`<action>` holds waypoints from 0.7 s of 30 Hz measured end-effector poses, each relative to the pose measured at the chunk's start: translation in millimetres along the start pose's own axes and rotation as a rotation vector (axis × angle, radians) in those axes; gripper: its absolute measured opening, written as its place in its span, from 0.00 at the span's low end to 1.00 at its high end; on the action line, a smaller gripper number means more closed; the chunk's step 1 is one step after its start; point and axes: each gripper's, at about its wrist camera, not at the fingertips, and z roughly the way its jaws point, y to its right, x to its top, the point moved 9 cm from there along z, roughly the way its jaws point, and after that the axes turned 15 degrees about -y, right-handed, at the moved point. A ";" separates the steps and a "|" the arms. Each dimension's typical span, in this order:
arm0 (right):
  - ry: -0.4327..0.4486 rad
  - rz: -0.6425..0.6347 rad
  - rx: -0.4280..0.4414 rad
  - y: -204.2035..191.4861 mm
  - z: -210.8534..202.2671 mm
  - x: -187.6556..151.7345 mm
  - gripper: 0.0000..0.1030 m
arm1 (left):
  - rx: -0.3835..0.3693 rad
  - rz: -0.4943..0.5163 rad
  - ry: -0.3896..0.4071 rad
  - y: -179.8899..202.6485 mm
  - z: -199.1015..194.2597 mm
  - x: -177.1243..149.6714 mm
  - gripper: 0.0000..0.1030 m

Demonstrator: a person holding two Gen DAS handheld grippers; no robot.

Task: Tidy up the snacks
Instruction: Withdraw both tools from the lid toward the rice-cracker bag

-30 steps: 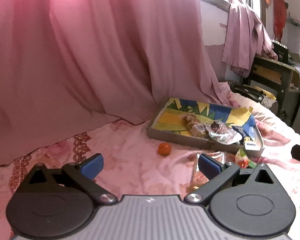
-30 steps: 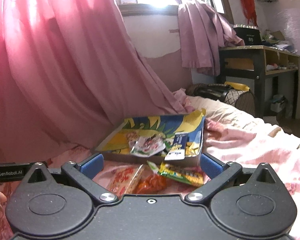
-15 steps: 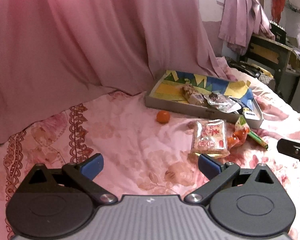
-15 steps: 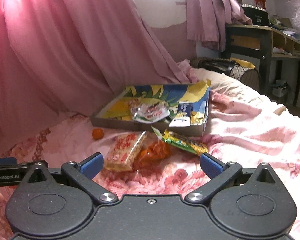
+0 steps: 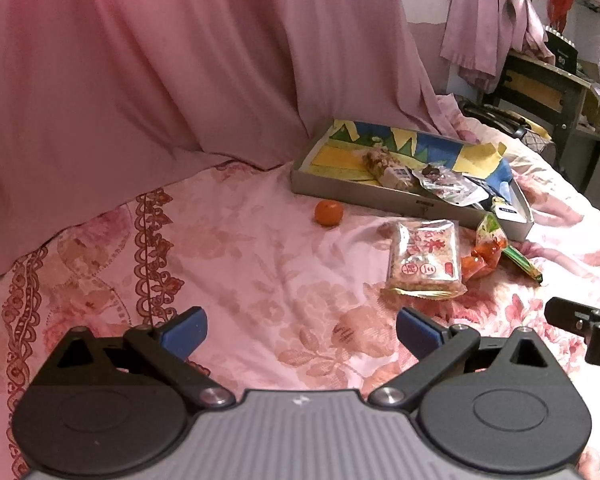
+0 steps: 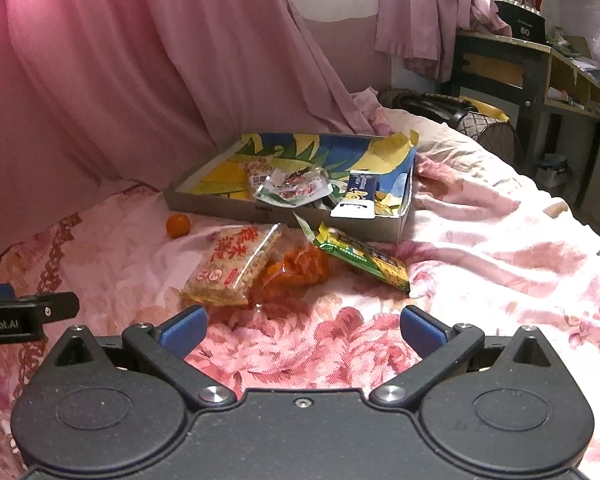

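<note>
Both claws gape wide with nothing between their blue pads: we see our left claw (image 5: 298, 330) low in the left wrist frame and our right claw (image 6: 302, 330) low in the right wrist frame, each above the flowered bedspread (image 6: 500, 264).

Reading the right wrist frame from left to right, we count four loose snacks on the bed: one small orange (image 6: 178, 225) at centre left, one clear pack of rice crackers (image 6: 232, 266), one crumpled orange wrapper (image 6: 296, 270) touching it, and one green-and-yellow bar (image 6: 364, 258) running toward the right.

Above them, at frame centre, sits one shallow box (image 6: 228, 204) with a blue-and-yellow lining. We make out at least three packets inside; one blue-and-white packet (image 6: 358, 194) leans at its right end.

Pink curtain (image 5: 180, 60) fills the upper left.
</note>
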 end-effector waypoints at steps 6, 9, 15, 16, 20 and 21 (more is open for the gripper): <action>-0.042 -0.025 -0.038 -0.9 10.1 -3.7 0.99 | -0.021 0.009 -0.026 2.4 6.3 -0.3 1.00; -0.066 -0.026 -0.040 0.8 15.3 -4.9 0.99 | -0.036 0.013 -0.036 4.2 10.1 2.3 1.00; -0.101 -0.025 -0.057 6.9 24.4 -1.6 0.99 | -0.012 0.019 -0.020 3.9 16.8 10.3 1.00; -0.103 -0.027 -0.056 7.3 24.8 -0.7 0.99 | -0.014 0.019 -0.020 4.2 18.5 11.4 1.00; -0.105 -0.051 -0.064 9.2 24.0 4.6 0.99 | -0.032 0.021 -0.016 7.8 25.6 16.6 1.00; -0.102 -0.060 -0.068 9.6 23.5 6.7 0.99 | -0.031 0.029 -0.011 9.5 27.6 18.2 1.00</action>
